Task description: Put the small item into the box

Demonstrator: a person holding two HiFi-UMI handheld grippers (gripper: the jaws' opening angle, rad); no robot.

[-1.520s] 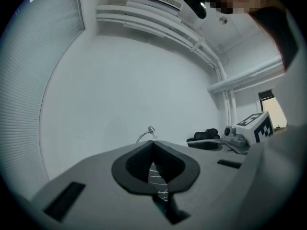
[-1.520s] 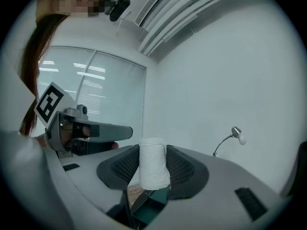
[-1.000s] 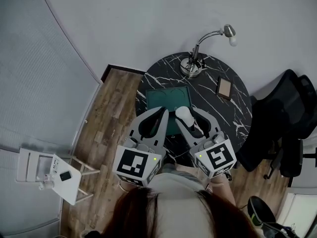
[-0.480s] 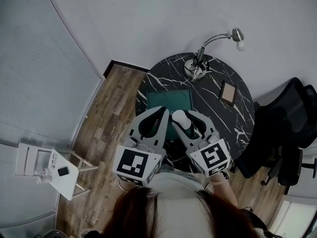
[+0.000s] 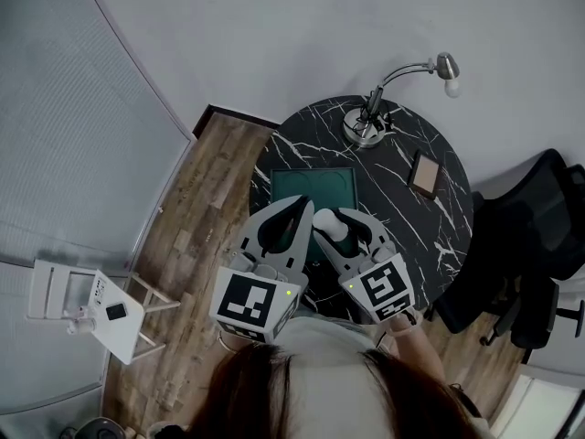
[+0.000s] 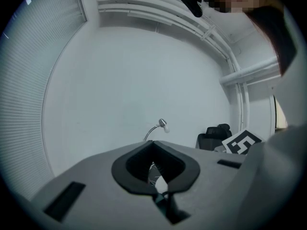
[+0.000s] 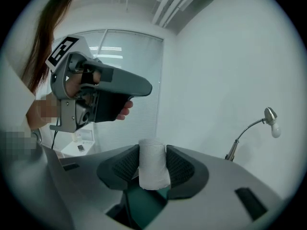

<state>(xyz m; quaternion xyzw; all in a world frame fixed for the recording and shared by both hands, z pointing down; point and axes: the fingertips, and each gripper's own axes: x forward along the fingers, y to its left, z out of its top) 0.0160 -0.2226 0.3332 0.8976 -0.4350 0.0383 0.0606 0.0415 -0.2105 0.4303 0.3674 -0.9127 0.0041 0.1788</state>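
Two grippers hang over the near edge of the box [image 5: 315,183] on the table [image 5: 411,231]. We note the right gripper [image 5: 335,219] clamped on the small item [image 5: 327,224], a white roll standing upright between its pads above the box's near right part. Compared with a second ago, we see this gripper and its roll shifted a little toward the box's middle and closer to the left gripper [image 5: 303,205]; the grip is unchanged. The left gripper is clenched on nothing, tips touching, by the box's near left side, and has barely moved. The lamp [image 5: 370,122] stands beyond the box, as before.
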